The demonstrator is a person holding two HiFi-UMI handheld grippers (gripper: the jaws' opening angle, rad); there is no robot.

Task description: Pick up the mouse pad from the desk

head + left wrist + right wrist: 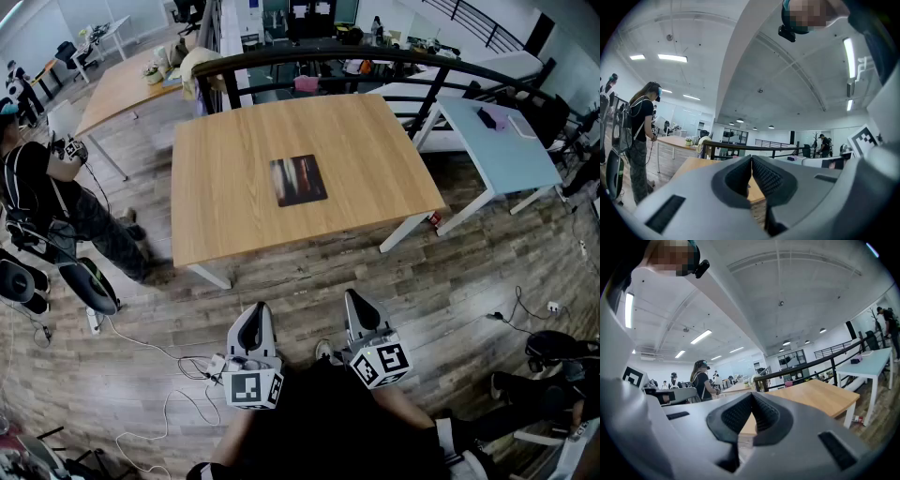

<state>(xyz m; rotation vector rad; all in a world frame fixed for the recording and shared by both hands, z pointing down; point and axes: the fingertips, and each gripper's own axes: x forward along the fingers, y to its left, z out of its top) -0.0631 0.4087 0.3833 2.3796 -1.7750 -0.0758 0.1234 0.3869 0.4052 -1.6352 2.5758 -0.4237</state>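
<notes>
A dark, flat, rectangular mouse pad with a blurred printed picture lies near the middle of a light wooden counter on white legs. It sits slightly skewed to the counter's edges, and nothing else is on the top. Both tools are held level and close to the person's body over the plank floor, well short of the counter's near edge. The left claw has its ribbed pads pressed together with nothing between them, and the right claw is likewise closed and empty; each gripper view shows only the counter's edge beyond the joined tips. The pick has not yet begun, so the reach forward and the opening of a claw are still to come. The pad looks thin, light and limp. It should weigh next to nothing but will probably droop or fold when lifted by one side, and its underside likely clings to the wood. Because it lies flush, no lip stands up for a jaw to catch. The best hold is probably a near corner or the near edge, with one jaw worked underneath, or the pad dragged to the counter's edge first so that it overhangs. A pinch on the middle would likely slide off. A person in dark clothes stands off to the left, well clear.
</notes>
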